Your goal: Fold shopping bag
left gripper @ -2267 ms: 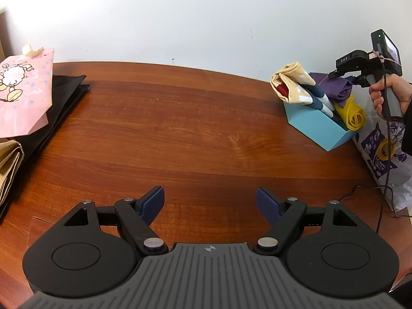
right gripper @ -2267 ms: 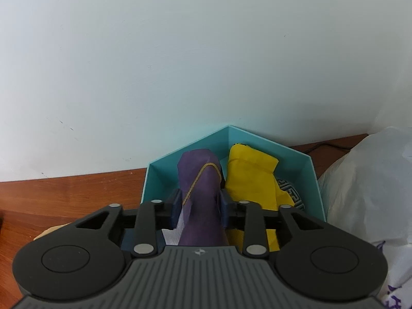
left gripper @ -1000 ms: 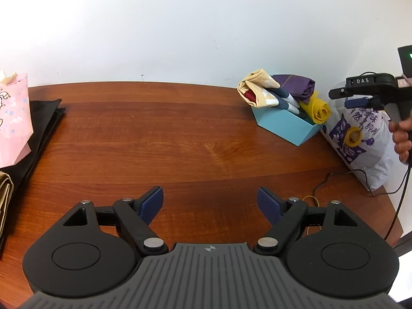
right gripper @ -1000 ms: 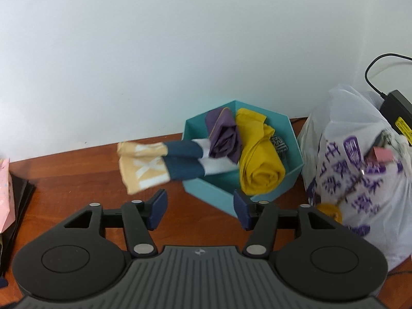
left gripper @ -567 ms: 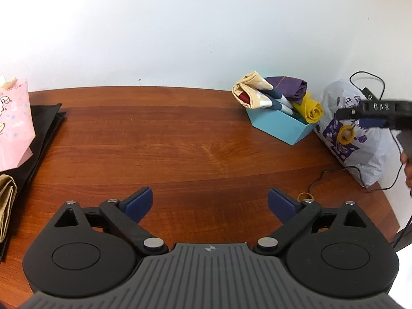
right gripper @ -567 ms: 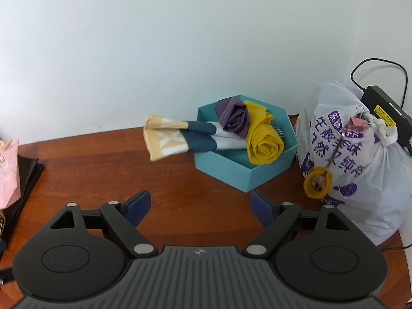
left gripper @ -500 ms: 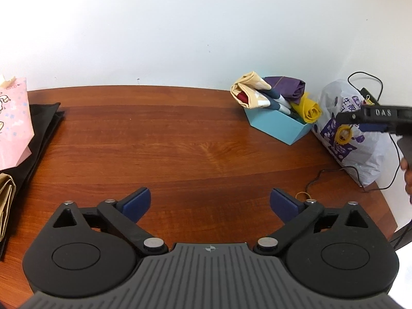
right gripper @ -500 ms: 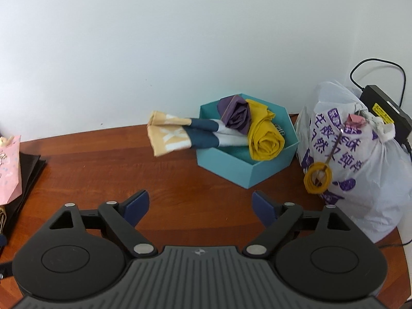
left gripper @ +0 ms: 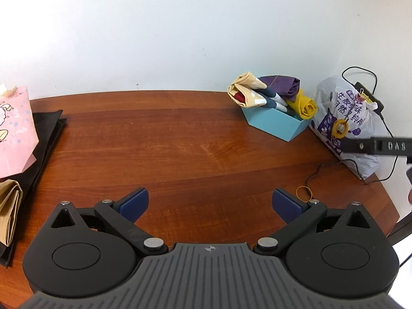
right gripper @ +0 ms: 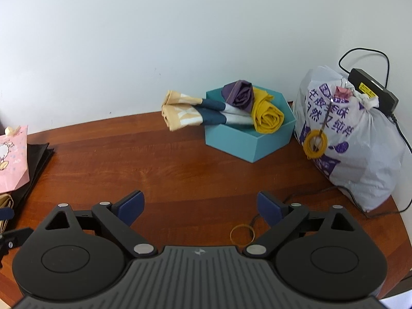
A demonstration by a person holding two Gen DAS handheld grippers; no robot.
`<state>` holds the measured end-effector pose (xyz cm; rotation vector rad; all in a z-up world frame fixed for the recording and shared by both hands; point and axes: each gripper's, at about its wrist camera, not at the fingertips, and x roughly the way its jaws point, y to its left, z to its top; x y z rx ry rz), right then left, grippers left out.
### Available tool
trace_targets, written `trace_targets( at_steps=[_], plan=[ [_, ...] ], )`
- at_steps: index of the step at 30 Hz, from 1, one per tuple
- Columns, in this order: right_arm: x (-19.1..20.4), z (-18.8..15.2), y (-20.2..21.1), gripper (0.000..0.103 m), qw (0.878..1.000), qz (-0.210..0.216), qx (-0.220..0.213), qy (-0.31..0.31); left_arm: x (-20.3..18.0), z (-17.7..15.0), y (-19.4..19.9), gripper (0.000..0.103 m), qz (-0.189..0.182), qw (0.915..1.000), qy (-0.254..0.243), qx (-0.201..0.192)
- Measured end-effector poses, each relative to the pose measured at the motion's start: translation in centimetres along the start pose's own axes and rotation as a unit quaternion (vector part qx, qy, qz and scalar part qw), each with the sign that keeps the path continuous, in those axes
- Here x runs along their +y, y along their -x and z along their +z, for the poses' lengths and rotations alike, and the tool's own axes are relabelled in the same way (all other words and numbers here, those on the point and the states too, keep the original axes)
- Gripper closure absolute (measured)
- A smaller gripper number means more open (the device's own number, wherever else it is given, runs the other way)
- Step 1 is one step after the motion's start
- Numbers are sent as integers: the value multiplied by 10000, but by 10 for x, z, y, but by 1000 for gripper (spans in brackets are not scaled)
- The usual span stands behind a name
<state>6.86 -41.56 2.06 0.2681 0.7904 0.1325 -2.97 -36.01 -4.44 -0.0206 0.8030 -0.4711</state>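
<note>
- Three rolled shopping bags sit in the teal hexagonal box at the far right of the wooden table, close to the wall: a purple roll, a yellow roll touching it on the right, and a longer tan, navy and white roll whose tan end sticks out over the box's left rim, above the tabletop.
- Just right of the box stands a knotted white plastic bag with purple print; a bunch of yellow rubber bands hangs down its front. A black power adapter lies behind it.
- One loose rubber band lies on the table near the front edge.
- At the left edge, a pink paper bag rests on a stack of black folded material, with a folded tan bag in front of it.
- The left gripper hovers over bare wood, jaws spread wide, gripping nothing.
- The right gripper has its jaws opening, nothing between them.
</note>
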Motion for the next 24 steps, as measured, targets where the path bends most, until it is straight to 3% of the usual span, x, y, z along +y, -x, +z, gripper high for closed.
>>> trace_targets(
  at_steps=[8,24],
  plan=[
    [19,-31,15,6,9999,-3,-85,-100,2,-12,8,0,325,9994,-92,-87],
    [57,-79,31,6,9994,-189,-288,-16,16,-29,18,0,282,9996,-49,29]
  ],
)
